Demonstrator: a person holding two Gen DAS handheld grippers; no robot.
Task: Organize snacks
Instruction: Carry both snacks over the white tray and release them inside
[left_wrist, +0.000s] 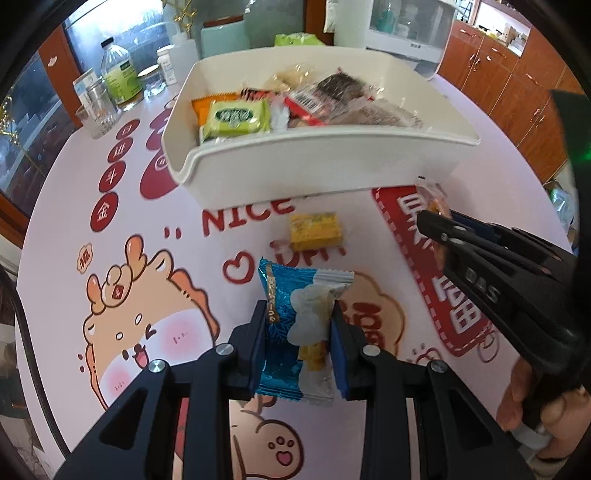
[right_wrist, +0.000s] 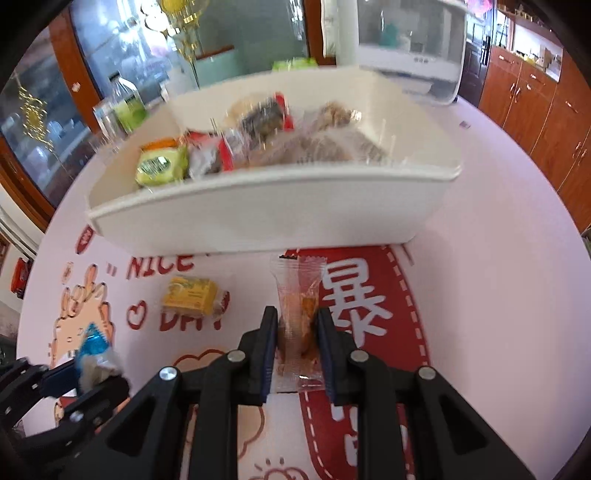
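Observation:
My left gripper (left_wrist: 299, 317) is shut on a blue and white snack packet (left_wrist: 295, 325), held above the cartoon-printed tablecloth. The same packet (right_wrist: 92, 350) shows at the lower left of the right wrist view, in the left gripper (right_wrist: 83, 373). My right gripper (right_wrist: 297, 325) is shut on a clear packet with an orange-brown snack (right_wrist: 299, 317), lifted near the bin's front wall. In the left wrist view that gripper (left_wrist: 430, 219) holds the orange packet (left_wrist: 434, 201). A white bin (left_wrist: 325, 155) holds several wrapped snacks, a green one (left_wrist: 236, 118) among them. A yellow packet (left_wrist: 316, 230) lies on the cloth before the bin.
Bottles and glass jars (left_wrist: 118, 85) stand at the table's back left. A white appliance (left_wrist: 406, 33) sits behind the bin, with wooden cabinets (left_wrist: 517, 81) to the right. A person's hand (left_wrist: 528, 410) grips the right tool.

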